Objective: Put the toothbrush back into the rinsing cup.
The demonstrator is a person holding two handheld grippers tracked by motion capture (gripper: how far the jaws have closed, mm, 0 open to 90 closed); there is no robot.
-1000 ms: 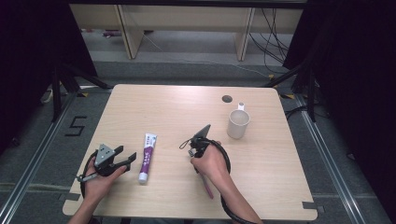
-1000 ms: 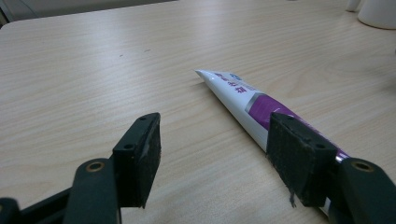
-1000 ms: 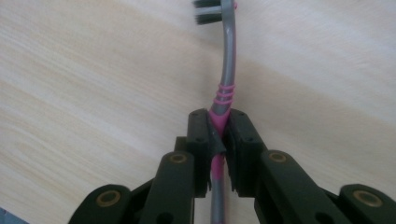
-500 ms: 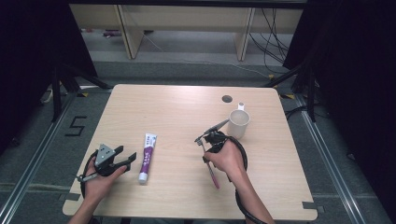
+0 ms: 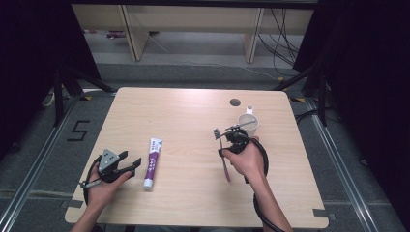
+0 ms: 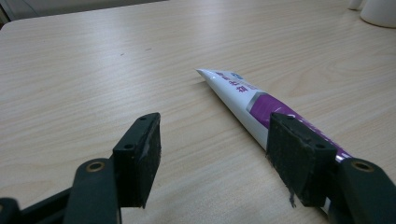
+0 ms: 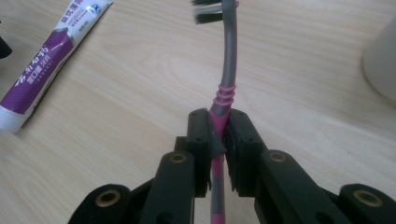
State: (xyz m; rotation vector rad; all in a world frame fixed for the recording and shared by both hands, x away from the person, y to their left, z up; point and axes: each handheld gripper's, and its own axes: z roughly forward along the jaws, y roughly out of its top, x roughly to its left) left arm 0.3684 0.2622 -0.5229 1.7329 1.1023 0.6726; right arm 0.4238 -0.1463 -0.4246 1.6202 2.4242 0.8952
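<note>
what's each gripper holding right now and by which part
The right gripper is shut on the toothbrush, clamped on the pink handle just below its ribbed neck. The left gripper is open, holding nothing.

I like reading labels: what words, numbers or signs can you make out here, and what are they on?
"5": black mark on the floor left of the table.
Toothpaste tube: white Chinese print along its purple side, plus a small blue logo, both too blurred to read.

Pink-grey toothbrush (image 7: 227,70), purple-white toothpaste tube (image 5: 153,162), white cup (image 5: 249,124).
</note>
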